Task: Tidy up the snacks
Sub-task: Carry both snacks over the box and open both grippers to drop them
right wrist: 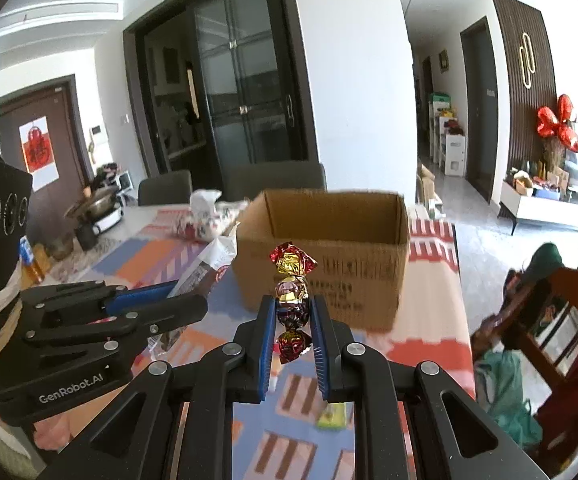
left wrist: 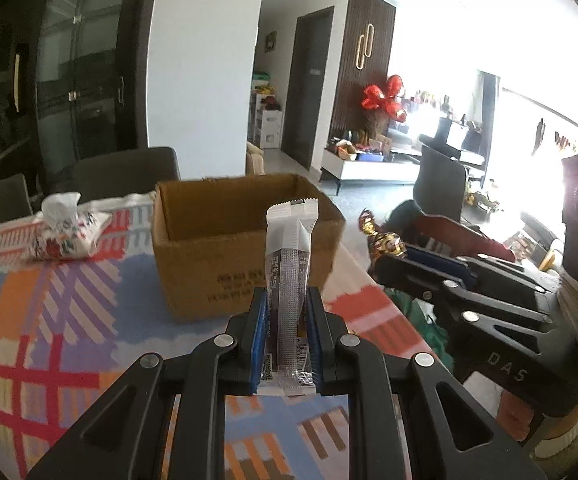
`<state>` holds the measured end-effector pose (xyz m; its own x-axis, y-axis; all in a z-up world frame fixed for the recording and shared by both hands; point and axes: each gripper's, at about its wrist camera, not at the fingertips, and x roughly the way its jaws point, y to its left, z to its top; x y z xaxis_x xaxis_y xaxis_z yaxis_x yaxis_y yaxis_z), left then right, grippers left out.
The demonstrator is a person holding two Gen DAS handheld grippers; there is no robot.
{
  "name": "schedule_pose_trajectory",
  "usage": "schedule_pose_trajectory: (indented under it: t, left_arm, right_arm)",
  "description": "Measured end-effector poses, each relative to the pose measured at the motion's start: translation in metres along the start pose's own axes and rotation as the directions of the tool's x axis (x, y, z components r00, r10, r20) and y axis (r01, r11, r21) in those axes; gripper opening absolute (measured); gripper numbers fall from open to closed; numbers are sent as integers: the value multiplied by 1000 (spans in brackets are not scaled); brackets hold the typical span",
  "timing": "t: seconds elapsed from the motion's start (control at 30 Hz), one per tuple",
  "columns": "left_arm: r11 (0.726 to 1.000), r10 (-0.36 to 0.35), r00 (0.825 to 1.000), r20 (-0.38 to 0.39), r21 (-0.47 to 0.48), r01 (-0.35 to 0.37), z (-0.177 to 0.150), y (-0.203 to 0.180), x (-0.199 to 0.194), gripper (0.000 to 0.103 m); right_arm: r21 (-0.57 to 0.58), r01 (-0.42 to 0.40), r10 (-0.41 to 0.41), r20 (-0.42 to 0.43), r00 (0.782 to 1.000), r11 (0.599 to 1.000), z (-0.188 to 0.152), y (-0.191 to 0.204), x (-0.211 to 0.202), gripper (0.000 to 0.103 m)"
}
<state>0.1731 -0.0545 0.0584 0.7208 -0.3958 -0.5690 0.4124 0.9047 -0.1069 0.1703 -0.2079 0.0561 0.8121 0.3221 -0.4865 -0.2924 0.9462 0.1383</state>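
Left gripper [left wrist: 287, 300] clamped on white snack bar [left wrist: 291, 276], right gripper [right wrist: 293, 312] pinching foil candy [right wrist: 292, 300], near cardboard box [left wrist: 209, 248]; round candy could squirt loose.

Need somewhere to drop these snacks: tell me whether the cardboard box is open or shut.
Open. The cardboard box has no flaps across its top, and its bare inner walls show in both wrist views.

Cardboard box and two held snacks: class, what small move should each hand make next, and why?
Probably carry both snacks forward over the open cardboard box before letting go. The left gripper is shut on a white snack bar and the right gripper on a foil-wrapped candy; both hang above the tablecloth, short of the box's near wall.
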Motion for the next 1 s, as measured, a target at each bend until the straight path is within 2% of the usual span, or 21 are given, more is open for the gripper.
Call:
schedule_pose_trajectory:
  t: [0.2,0.63,0.8,1.0]
  left_arm:
    - [999,28,1000,9,17,-28,28,12,10,19]
    - [998,60,996,-65,-6,-60,86,51,53,19]
    - [996,80,991,-104,-23,-83,102,65,76,19]
    - [993,113,980,-162,-28,-119,105,74,103,19]
  right_arm:
    - [-4,5,-5,29,1000,1000,33,-2,11,19]
    - [20,-1,2,-25,1000,1000,94,-12,62,19]
    - [15,12,-11,-69,998,1000,108,-17,87,19]
    - [18,35,-32,-125,992,999,107,-25,114,19]
